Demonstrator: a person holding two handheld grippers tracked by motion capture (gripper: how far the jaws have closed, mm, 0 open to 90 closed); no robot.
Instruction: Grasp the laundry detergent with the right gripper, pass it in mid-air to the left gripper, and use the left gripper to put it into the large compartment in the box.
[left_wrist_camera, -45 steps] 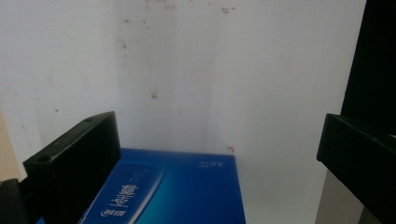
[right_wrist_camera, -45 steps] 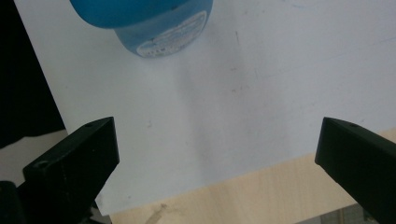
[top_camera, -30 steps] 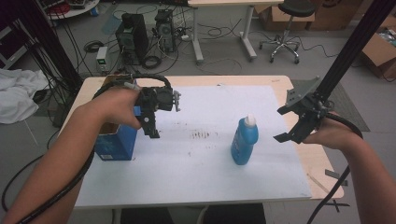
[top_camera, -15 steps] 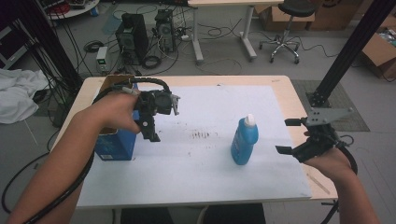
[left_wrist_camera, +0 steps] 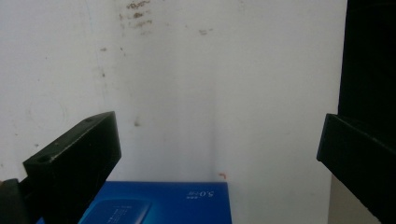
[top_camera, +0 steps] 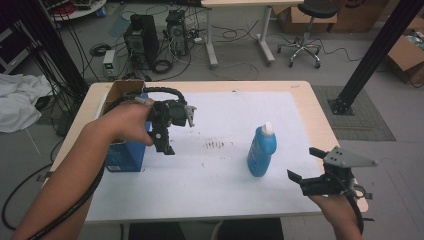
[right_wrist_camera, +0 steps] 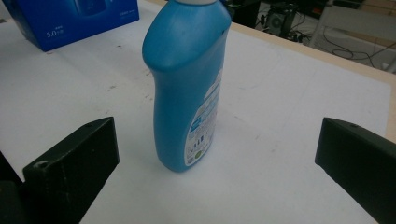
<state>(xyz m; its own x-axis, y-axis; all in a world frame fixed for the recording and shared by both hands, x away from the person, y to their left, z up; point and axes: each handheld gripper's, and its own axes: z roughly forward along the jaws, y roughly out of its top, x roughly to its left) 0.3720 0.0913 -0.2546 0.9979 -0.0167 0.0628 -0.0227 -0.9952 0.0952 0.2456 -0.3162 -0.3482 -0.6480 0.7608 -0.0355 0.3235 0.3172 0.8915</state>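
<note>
**Desk inventory: bottle, box, two grippers**

Blue bottle (top_camera: 261,150): smooth glossy plastic, curved waist, white cap, printed label; upright on the white sheet (top_camera: 225,170), right of centre. My right gripper (top_camera: 306,169): black, blocky jaws spread wide, empty, low beside the bottle, not touching. My left gripper (top_camera: 162,135): jaws apart, empty, pointing down just beside the blue cardboard box (top_camera: 125,152), open-topped, at the desk's left. Desk (top_camera: 310,107): pale wood, sheet speckled with dark marks. Room: grey floor, cables, computer towers, stool.
</note>
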